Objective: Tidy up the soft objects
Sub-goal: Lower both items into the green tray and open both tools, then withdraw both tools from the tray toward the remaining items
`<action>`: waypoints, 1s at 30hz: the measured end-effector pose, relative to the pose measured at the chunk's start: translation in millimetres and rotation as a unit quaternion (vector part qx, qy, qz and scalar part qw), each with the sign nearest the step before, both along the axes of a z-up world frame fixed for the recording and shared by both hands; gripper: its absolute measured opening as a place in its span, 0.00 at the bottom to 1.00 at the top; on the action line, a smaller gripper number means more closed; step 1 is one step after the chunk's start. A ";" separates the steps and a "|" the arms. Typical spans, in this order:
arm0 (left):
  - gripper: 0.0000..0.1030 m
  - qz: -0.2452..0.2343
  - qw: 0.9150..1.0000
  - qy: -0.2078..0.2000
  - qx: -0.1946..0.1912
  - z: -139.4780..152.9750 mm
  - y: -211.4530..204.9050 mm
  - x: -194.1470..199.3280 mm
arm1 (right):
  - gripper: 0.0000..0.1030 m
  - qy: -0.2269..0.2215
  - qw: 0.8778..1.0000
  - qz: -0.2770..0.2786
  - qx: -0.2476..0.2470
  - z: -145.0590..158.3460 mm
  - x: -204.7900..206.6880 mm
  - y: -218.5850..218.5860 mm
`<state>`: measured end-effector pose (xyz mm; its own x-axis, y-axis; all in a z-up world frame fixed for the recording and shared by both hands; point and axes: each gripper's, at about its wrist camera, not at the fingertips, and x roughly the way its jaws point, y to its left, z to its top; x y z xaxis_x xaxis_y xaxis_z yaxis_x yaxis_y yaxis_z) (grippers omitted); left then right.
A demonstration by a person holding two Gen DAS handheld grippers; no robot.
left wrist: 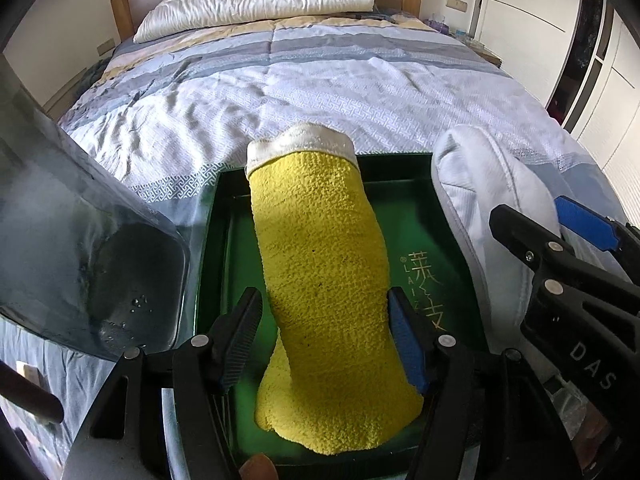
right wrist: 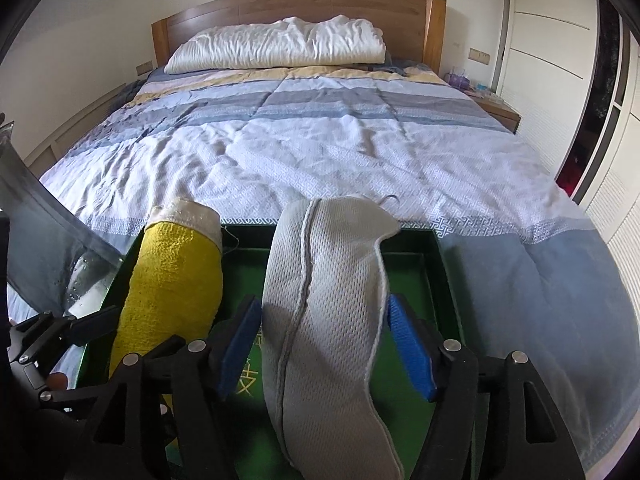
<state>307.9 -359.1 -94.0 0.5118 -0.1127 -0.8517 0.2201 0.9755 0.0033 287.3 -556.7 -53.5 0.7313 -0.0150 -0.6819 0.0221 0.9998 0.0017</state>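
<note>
In the left wrist view, the left gripper (left wrist: 324,336) stands over a green tray (left wrist: 224,216) on the bed (left wrist: 320,80), its jaws spread fairly wide on either side of a yellow towel (left wrist: 324,280) with a white band at its far end. The towel fills most of the gap between the pads and seems to touch both of them, though whether it is truly gripped I cannot tell. It lies lengthwise in the tray, its white end reaching over the far rim. To the right, a white mesh pad (left wrist: 480,200) stands in the tray with the right gripper (left wrist: 560,232) at it. To the left, a clear plastic lid (left wrist: 80,240) leans tilted beside the tray. A white pillow (left wrist: 256,0) lies at the headboard. In the right wrist view, the right gripper (right wrist: 324,340) has its jaws wide around the white mesh pad (right wrist: 328,320), which rises between the blue pads (right wrist: 412,352); the left pad touches it, the right one sits just beside it. The yellow towel (right wrist: 172,280) lies to the left in the same green tray (right wrist: 436,248), with the left gripper (right wrist: 96,328) beside it. The clear plastic lid (right wrist: 40,240) shows at the far left, on the bed (right wrist: 320,140).
</note>
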 end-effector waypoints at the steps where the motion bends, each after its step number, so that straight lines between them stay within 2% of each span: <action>1: 0.56 -0.001 1.000 -0.001 -0.001 1.1 0.1 -0.4 | 0.64 -0.001 1.000 0.000 0.000 2.8 -2.5 -0.1; 15: 0.56 -0.004 1.000 -0.017 -0.011 28.2 1.1 -12.3 | 0.70 -0.021 0.999 -0.018 -0.017 41.1 -35.0 -1.0; 18: 0.56 -0.003 1.000 -0.018 -0.014 33.7 2.5 -18.2 | 0.78 -0.023 0.999 -0.021 -0.021 46.8 -44.2 -0.4; 21: 0.57 -0.001 1.000 -0.016 -0.020 38.6 5.7 -24.7 | 0.80 -0.024 0.999 -0.026 -0.020 51.4 -54.7 -0.8; 25: 0.59 -0.005 1.000 -0.018 -0.025 46.9 6.4 -33.0 | 1.00 -0.030 0.999 -0.035 -0.023 60.3 -68.8 -1.3; 30: 0.62 -0.009 0.999 -0.027 -0.030 58.6 4.9 -41.9 | 1.00 -0.043 0.998 -0.041 -0.024 75.3 -81.5 1.2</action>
<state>266.0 -354.2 -35.4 0.5543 -0.1719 -0.8144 0.2393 0.9700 -0.0419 205.8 -555.5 21.8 0.7816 -0.1084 -0.6143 0.1054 0.9936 -0.0412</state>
